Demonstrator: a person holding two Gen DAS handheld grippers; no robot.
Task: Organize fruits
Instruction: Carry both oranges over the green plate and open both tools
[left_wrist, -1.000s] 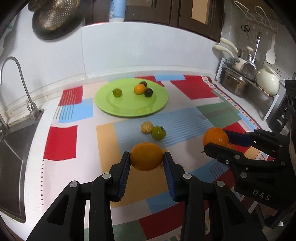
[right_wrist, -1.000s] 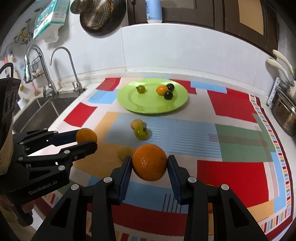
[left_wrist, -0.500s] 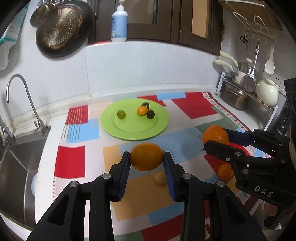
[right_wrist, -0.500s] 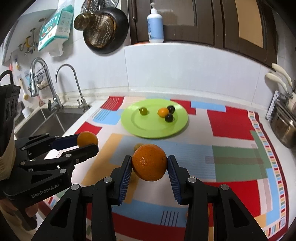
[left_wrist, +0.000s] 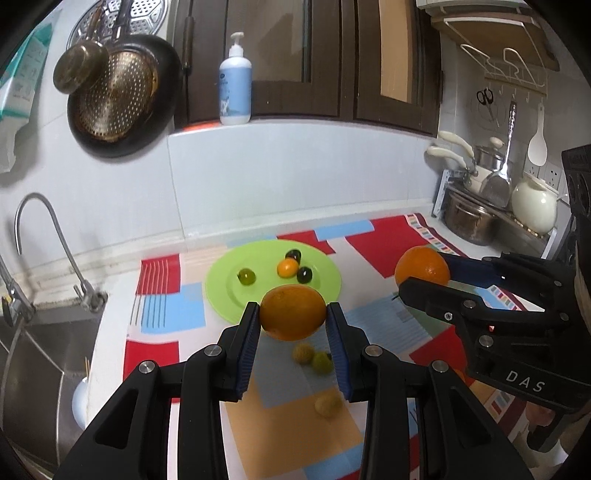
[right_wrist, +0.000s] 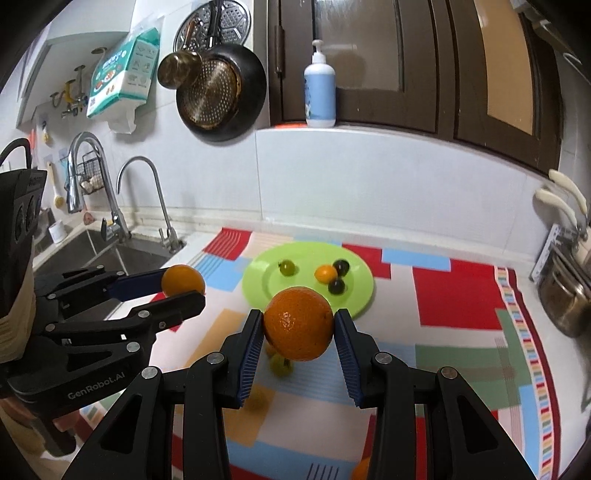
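1. the left gripper (left_wrist: 293, 320) has its jaws clamped on an orange (left_wrist: 293, 312); both blue pads press its sides, and the fruit sits at the very tips, bulging above and ahead of them.
2. the right gripper (right_wrist: 298, 330) is likewise clamped on a second orange (right_wrist: 298, 324), gripped at its widest part between the two ribbed pads, with most of the fruit standing above the pad tops.
3. both oranges hang clear of the patchwork cloth (right_wrist: 458, 295) that covers the counter; neither touches it.
4. in the left wrist view the right gripper shows to the right of the left jaws, with its orange at about the same height.
5. a green plate (left_wrist: 221, 291) lies ahead of both pairs of jaws, on the cloth; in the left view its near rim is hidden behind the held orange.
6. on the plate are a small orange fruit (left_wrist: 287, 268), two dark round fruits (left_wrist: 304, 274) beside it, and one green one (left_wrist: 246, 276) a little apart to the left.
7. below the left jaws, on the cloth, lie three small yellowish-green fruits (left_wrist: 303, 353), blurred; two are touching, the third is nearer the camera.
8. in the right view another small greenish fruit (right_wrist: 279, 365) shows just under the held orange, partly hidden.
9. a sink (right_wrist: 110, 254) lies off to the left of the jaws.
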